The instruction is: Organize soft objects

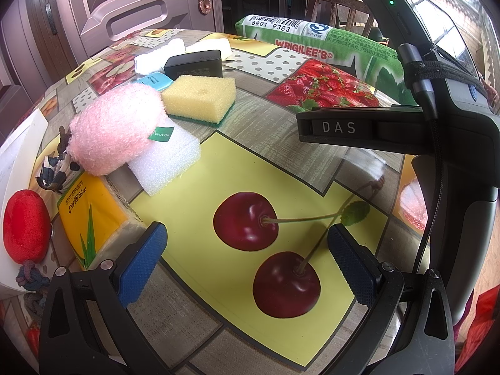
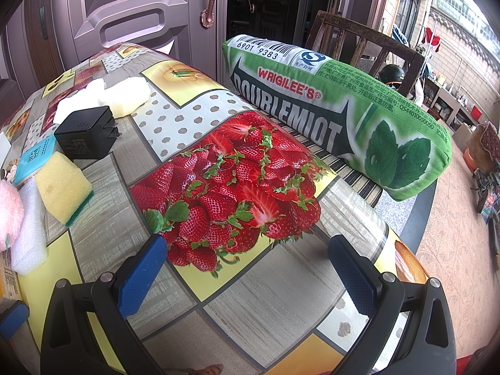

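A pink plush (image 1: 114, 128) lies on a white foam block (image 1: 165, 159), with a yellow sponge (image 1: 200, 97) behind it. A red plush ball (image 1: 26, 225) sits at the far left beside a yellow tissue pack (image 1: 90, 215). A green gum-pack pillow (image 2: 343, 112) lies along the table's far right edge. My left gripper (image 1: 247, 256) is open above the cherry print, with nothing between its fingers. My right gripper (image 2: 250, 268) is open over the strawberry print, short of the pillow. The yellow sponge (image 2: 64, 184) and foam block (image 2: 29, 228) show at left in the right wrist view.
A black charger (image 2: 86, 132) with its prongs out, a blue packet (image 2: 34, 159) and white foam pieces (image 2: 103, 97) lie further back on the fruit-print table (image 2: 281, 265). A wooden chair (image 2: 368, 43) stands behind the pillow. The right gripper's body (image 1: 431, 118) crosses the left wrist view.
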